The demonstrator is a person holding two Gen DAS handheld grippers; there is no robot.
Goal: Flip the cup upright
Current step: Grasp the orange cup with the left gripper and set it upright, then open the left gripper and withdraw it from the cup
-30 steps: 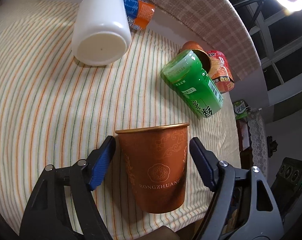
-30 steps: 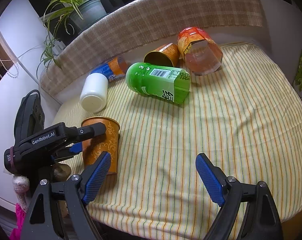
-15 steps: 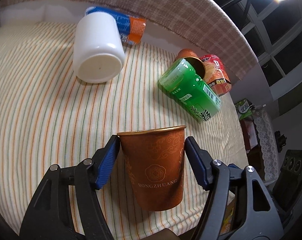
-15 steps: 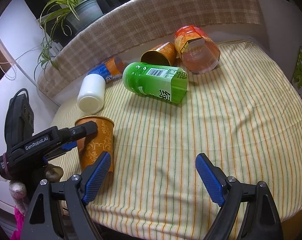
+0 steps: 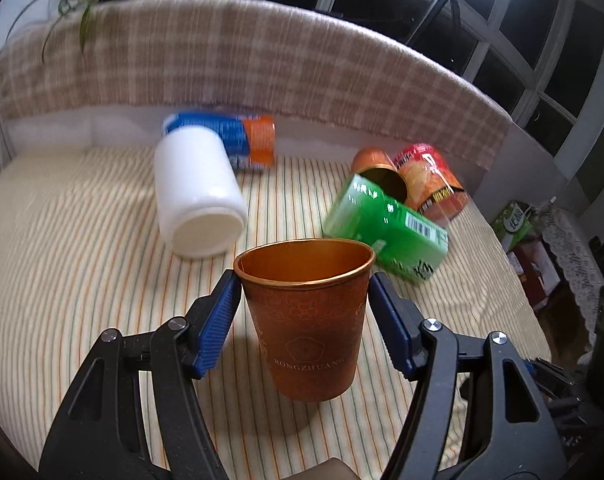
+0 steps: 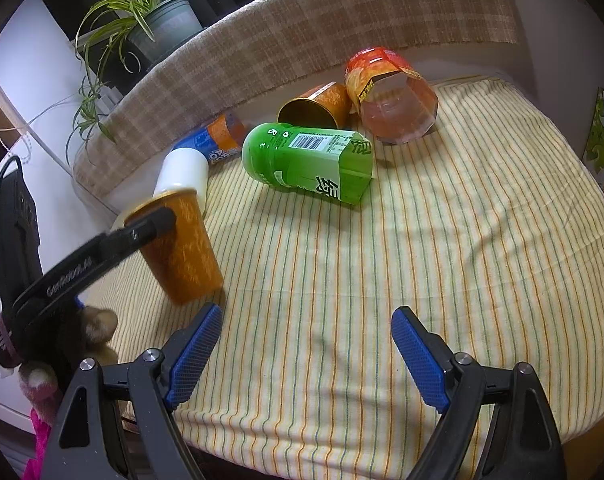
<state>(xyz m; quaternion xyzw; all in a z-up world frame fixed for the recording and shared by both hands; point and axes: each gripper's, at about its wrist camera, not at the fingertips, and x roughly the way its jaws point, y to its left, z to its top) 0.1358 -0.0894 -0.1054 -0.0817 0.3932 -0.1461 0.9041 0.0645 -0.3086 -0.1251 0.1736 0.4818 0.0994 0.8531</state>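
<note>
**Cup's basically upright, just needs a clean set-down**

Striped cloth covers the counter (image 6: pixel 442 240), a plaid-draped ledge runs behind it, and there's a spider plant (image 6: pixel 141 12) in the corner. The left gripper (image 5: pixel 304 312) has its fingers clamped on the orange cup (image 5: pixel 308 316) near the rim, mouth up, tipped a little at the near left edge. I'd level it, plant the base flat, then let go slowly. The right gripper (image 6: pixel 302 356) is spread wide, holding nothing.

Count: two orange cups (the other cup (image 6: pixel 316 106) is on its side), one green bottle (image 6: pixel 310 160), one white bottle (image 6: pixel 181 174), one blue-orange can (image 6: pixel 217 140), one red jar (image 6: pixel 390 96).

Matt paper cup (image 5: pixel 308 320); woven striped cloth (image 6: pixel 442 248).
</note>
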